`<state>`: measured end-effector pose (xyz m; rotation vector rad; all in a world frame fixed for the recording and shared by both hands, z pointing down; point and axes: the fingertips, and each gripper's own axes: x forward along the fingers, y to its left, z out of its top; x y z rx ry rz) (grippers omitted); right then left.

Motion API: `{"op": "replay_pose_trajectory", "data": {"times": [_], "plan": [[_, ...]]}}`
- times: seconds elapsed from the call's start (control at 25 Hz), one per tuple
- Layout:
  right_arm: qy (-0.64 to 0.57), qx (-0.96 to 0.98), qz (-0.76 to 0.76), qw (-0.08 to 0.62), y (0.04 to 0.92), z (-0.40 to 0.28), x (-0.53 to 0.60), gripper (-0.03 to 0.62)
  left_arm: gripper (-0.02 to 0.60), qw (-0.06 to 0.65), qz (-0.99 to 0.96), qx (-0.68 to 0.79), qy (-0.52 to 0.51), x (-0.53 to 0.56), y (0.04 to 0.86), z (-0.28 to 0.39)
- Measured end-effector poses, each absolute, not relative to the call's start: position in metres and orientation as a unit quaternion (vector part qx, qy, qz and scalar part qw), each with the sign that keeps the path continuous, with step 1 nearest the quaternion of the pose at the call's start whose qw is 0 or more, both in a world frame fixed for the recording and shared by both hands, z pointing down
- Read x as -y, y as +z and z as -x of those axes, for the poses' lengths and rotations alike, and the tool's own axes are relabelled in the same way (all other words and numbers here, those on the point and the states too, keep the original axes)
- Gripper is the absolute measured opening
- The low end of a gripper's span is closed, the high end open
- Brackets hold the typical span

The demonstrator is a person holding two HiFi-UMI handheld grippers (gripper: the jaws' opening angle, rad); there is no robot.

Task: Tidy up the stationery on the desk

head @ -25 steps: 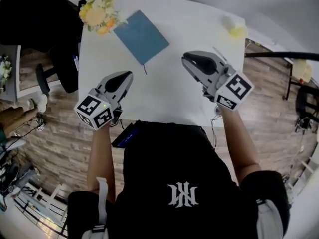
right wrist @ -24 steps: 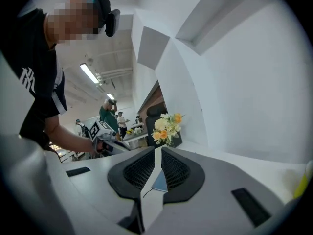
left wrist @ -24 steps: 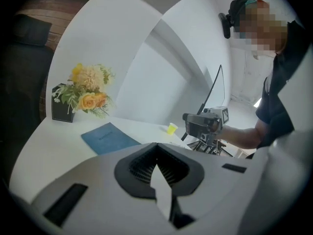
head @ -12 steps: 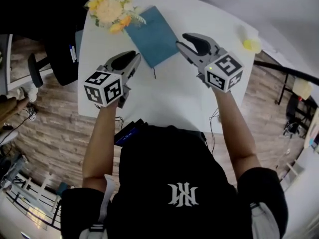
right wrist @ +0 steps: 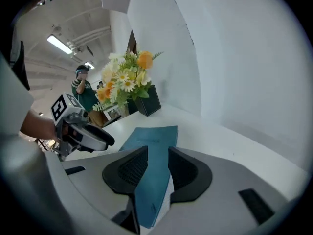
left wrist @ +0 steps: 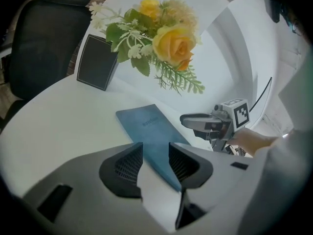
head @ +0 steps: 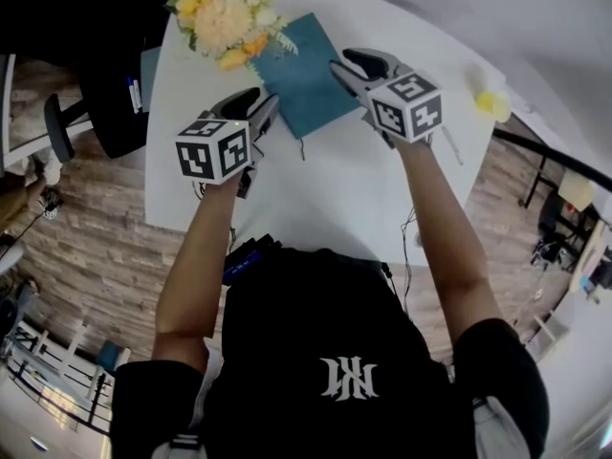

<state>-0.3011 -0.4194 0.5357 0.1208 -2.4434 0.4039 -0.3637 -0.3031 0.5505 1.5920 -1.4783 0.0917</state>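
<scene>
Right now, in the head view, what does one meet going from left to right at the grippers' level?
Black office chair, left gripper, blue notebook, right gripper, small yellow object. Both grippers' jaws have just been opening, with nothing between them.

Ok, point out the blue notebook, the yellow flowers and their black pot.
blue notebook (head: 308,76), head view, middle of cover.
yellow flowers (head: 225,17), head view, bouquet centre.
black pot (left wrist: 97,62), left gripper view, front face.
</scene>
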Motion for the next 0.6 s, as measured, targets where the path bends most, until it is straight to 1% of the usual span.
{"op": "replay_pose_trajectory", "data": {"times": [0.12, 0.6], "plan": [[0.14, 0.926, -0.054, 0.346, 0.55, 0.307, 0.428, 0.138, 0.167, 0.462, -0.635, 0.617, 0.056, 0.307, 0.558, 0.37], [0.148, 0.909, -0.068, 0.385, 0.581, 0.318, 0.435, 0.138, 0.181, 0.47, -0.619, 0.626, 0.071, 0.318, 0.569, 0.37]]}}
